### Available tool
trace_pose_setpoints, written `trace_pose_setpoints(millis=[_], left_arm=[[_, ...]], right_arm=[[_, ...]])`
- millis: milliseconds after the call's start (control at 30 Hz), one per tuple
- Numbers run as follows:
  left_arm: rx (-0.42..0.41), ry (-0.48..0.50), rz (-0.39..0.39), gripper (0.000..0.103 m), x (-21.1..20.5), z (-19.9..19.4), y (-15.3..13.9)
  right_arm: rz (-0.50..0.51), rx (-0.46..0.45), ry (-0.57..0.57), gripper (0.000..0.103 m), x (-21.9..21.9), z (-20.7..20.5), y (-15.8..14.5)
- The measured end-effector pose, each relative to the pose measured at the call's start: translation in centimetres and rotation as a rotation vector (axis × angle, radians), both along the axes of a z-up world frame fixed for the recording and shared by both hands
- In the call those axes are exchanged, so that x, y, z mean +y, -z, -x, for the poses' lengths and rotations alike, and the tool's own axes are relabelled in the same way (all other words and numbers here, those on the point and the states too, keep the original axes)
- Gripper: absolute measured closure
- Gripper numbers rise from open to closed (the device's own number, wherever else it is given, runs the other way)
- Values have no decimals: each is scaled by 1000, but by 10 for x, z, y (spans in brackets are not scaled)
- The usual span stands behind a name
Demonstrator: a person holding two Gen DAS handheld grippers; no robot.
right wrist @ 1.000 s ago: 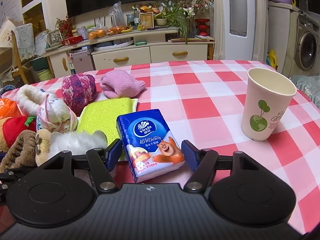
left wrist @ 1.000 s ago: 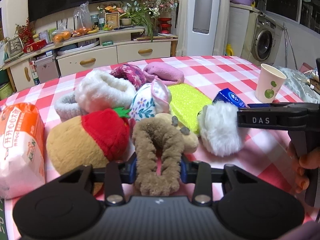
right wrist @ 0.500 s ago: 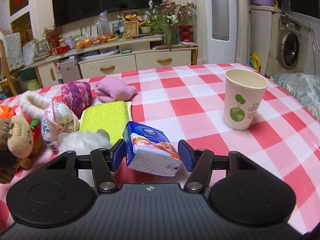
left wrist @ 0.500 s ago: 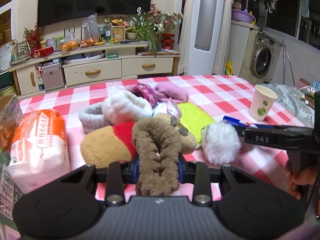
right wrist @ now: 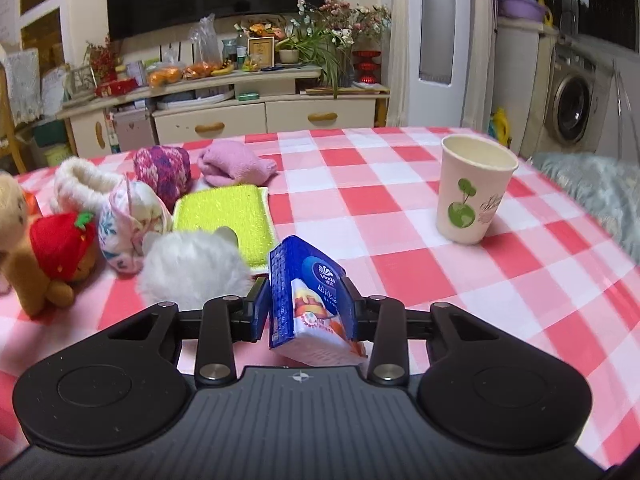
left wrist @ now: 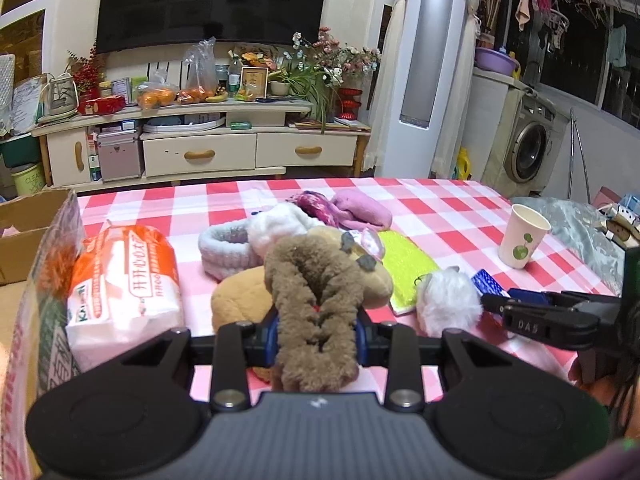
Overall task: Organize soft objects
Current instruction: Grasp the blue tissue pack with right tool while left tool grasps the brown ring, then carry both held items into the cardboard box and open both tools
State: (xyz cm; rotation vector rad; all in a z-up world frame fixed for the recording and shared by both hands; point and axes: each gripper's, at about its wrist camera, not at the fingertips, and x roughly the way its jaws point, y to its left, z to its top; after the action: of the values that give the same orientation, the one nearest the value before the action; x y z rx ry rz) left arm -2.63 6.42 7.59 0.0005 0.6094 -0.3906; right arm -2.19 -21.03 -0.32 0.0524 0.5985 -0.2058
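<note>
1. Left gripper (left wrist: pixel 316 330): jaws clamped narrow on a shaggy brown plush toy (left wrist: pixel 316 300) with a tan head; the toy is held above the red-and-white checked tablecloth (right wrist: pixel 400 216), at the near edge of the table.
2. Right gripper (right wrist: pixel 306 312): jaws closed on a blue Vinda tissue packet (right wrist: pixel 308 300) with a cartoon print; the packet is tilted, its far end raised, clear of the cloth in front of the soft-toy group.
3. White fluffy pompom (right wrist: pixel 194 270): on the cloth just left of the right gripper, touching the near edge of the lime-green sponge pad (right wrist: pixel 226 220).
4. Tan plush bear with red strawberry top (right wrist: pixel 56 252): lying at the left of the group, near the floral fabric pouch (right wrist: pixel 128 220).
5. White fleecy slipper (right wrist: pixel 82 188), purple-and-pink knitted ball (right wrist: pixel 162 170) and folded pink fleece cloth (right wrist: pixel 236 164): set along the far side of the group, the ball between the other two.
6. Pale grey fuzzy headband (left wrist: pixel 224 250): beside the white slipper, on its left.
7. Orange-and-white pack of tissues (left wrist: pixel 124 284): at the table's left, against a cardboard box (left wrist: pixel 48 240).
8. Cream paper cup with green tree print (right wrist: pixel 474 190): upright, well apart to the right.
</note>
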Motion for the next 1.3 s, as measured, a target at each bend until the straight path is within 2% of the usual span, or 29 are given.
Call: trace_pose_setpoints(millis=[100,167,267,333,400,467,833,900,933,1000,1033,1300], left_arm=[[3,-2,6,69,4,2,-2],[6,-4,7,69,6,3,-2],[11,-9,8,69,8,4,-2],[16,-12,12,68,11,4,-2],[16,-15,10,68,13,5,-2],[18,-17,7,68,13,4,-2],[33,-21,-9,66,11,1,4],[35,-20,-13,66,10,1,5],[36,-20,-15,66,9,1,5],[36,-22,-16,66,9,1,6],[35,-23,-15,66,9,1,5],[16,-26,9,66,17,5,-2]], right_arm=[[57,18,11,56,4,-1,4],[68,29,13,49,6,-4,7],[111,41,9,44,10,-7,13],[136,54,3,38,13,-10,16],[130,61,-3,14,14,-10,19],[102,67,5,5,11,-12,21],[-1,55,101,7,-22,-17,25],[-57,64,98,11,-28,-17,26],[-47,63,98,13,-26,-16,26],[-25,63,92,33,-24,-15,26],[-22,59,90,40,-23,-14,25],[-26,28,120,39,-25,-5,18]])
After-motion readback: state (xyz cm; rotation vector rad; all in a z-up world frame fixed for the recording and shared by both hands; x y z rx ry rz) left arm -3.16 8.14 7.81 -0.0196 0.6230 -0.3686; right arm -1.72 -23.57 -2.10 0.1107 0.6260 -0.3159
